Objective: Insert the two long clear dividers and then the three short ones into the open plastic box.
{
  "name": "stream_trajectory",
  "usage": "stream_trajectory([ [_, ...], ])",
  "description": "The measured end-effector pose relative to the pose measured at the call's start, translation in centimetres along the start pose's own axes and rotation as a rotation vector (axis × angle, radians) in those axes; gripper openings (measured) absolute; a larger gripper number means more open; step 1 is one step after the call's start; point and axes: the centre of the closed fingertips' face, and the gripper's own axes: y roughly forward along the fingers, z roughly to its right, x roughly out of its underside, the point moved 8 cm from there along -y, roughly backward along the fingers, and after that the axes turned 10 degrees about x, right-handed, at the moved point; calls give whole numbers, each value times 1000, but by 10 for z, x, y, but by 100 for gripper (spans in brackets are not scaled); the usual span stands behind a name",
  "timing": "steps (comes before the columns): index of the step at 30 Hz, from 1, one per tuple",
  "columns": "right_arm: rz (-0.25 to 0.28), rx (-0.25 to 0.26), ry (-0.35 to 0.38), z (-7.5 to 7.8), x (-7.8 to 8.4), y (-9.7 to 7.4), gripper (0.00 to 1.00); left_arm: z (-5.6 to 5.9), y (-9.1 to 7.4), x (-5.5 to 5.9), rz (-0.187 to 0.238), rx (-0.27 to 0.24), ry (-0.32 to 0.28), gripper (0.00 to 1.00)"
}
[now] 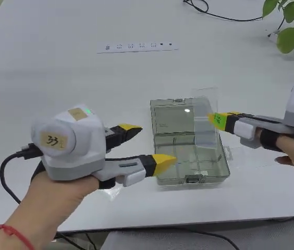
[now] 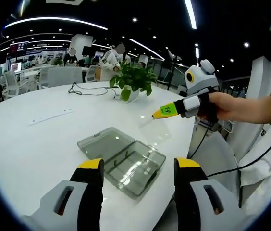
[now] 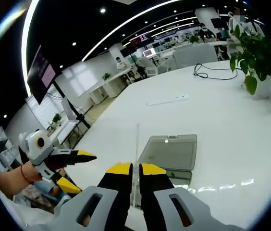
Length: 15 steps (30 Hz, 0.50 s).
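Observation:
The open clear plastic box (image 1: 191, 165) lies near the table's front edge, its lid (image 1: 172, 117) folded back flat. My right gripper (image 1: 216, 119) comes in from the right, above the box's right side, shut on a clear divider (image 1: 205, 123) that hangs upright over the tray. In the right gripper view the divider (image 3: 136, 140) stands edge-on between the shut jaws (image 3: 136, 169), above the box (image 3: 170, 153). My left gripper (image 1: 147, 145) is open just left of the box, holding nothing. Its own view looks over the box (image 2: 126, 158) between the spread jaws (image 2: 139, 164), with the right gripper (image 2: 164, 112) beyond.
A white power strip (image 1: 137, 47) lies farther back on the white table (image 1: 53, 78). A potted plant (image 1: 289, 25) and a black cable (image 1: 209, 11) occupy the far right corner. Faint clear pieces lie on the table right of the box (image 1: 232, 153). The table edge runs just in front of the box.

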Motion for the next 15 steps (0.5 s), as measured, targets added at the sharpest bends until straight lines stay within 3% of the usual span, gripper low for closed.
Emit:
stream_trajectory([
  [5, -61, 38, 25, 8, 4, 2, 6, -3, -2, 9, -25, 26, 50, 67],
  [15, -199, 141, 34, 20, 12, 14, 6, -11, -7, 24, -51, 56, 78, 79],
])
